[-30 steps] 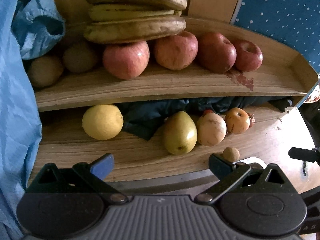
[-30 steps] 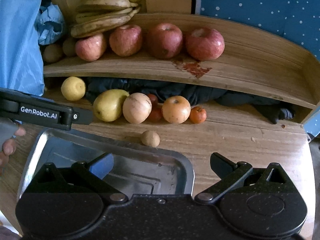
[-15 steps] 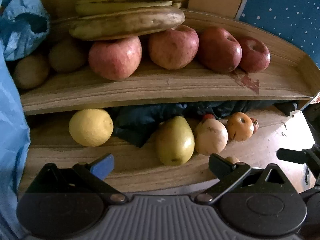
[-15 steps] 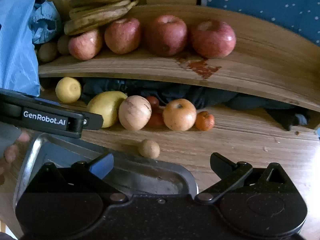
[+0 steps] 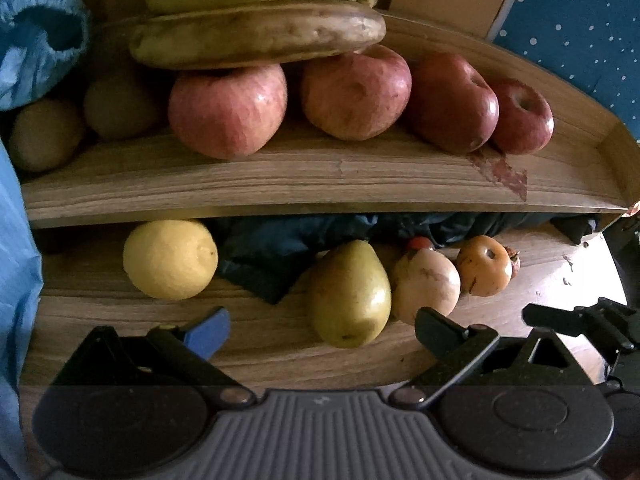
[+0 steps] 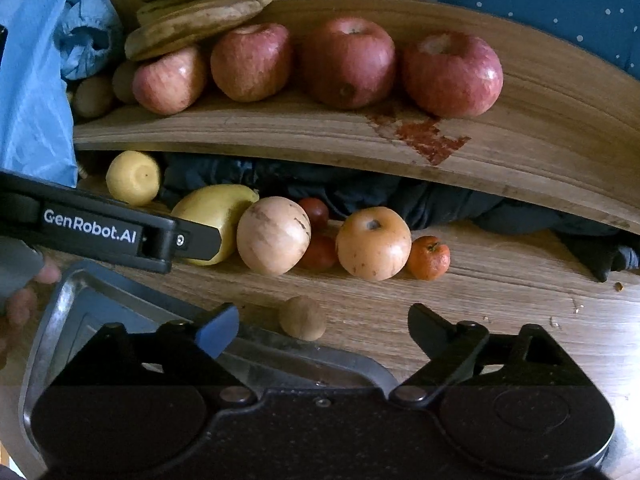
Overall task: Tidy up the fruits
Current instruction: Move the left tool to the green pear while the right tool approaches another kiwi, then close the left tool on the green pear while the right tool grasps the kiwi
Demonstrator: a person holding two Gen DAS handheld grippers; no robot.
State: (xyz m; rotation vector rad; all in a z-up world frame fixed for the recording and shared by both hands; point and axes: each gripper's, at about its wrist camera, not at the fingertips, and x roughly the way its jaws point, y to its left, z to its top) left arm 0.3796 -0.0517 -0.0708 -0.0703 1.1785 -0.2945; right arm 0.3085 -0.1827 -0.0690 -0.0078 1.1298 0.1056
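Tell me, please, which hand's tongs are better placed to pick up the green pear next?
Probably left. The left tongs stand open with the green pear lying right between and ahead of their tips. The right tongs, which have just been closing a little with nothing between them, face the small brown nut instead.

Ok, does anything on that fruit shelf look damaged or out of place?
Yes. The upper shelf has a reddish chipped patch below the rightmost apple, and dark cloth is stuffed underneath behind the fruit.
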